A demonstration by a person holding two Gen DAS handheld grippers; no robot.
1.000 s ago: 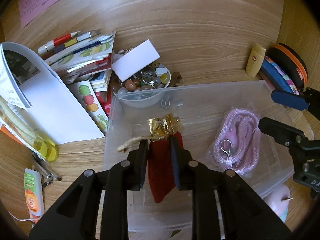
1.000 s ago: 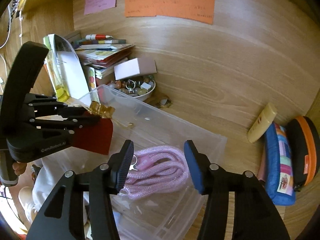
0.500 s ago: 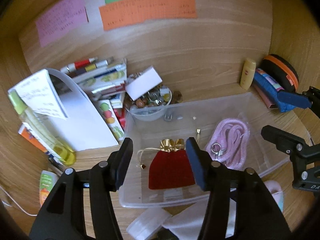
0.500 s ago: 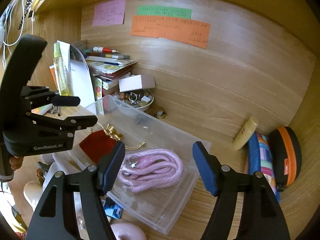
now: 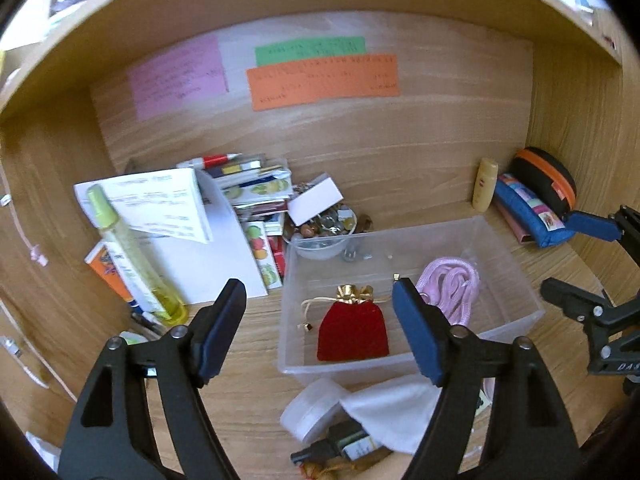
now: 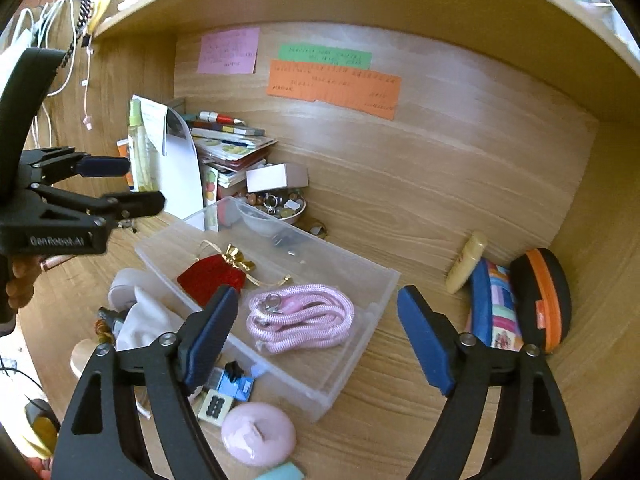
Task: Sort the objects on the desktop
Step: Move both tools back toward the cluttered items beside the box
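Observation:
A clear plastic bin (image 5: 516, 280) (image 6: 360, 336) sits on the wooden desk. Inside it lie a red pouch with a gold top (image 5: 354, 330) (image 6: 212, 276) and a coiled pink cord (image 5: 452, 288) (image 6: 300, 316). My left gripper (image 5: 320, 312) hovers above and in front of the bin, its jaws opening, with nothing pressed between them. It also shows at the left of the right wrist view as the left gripper (image 6: 124, 184). My right gripper (image 6: 316, 320) hangs over the bin's near right side, jaws opening and empty; the right gripper (image 5: 568, 256) also appears at the right edge of the left wrist view.
A stack of booklets and pens (image 5: 248, 184), a white folder (image 5: 224, 256), a yellow-green bottle (image 5: 136, 260) and a bowl of trinkets (image 5: 324, 228) stand behind left. A cream tube (image 5: 484, 184), blue pencil case (image 5: 528, 212) and black-orange case (image 5: 548, 176) lie right. A white cloth (image 5: 396, 412), round tub (image 5: 316, 408) and pink disc (image 6: 260, 436) crowd the front.
My left gripper let go of the red pouch, which now lies in the bin. Both grippers opened wider and drew back and up from the bin.

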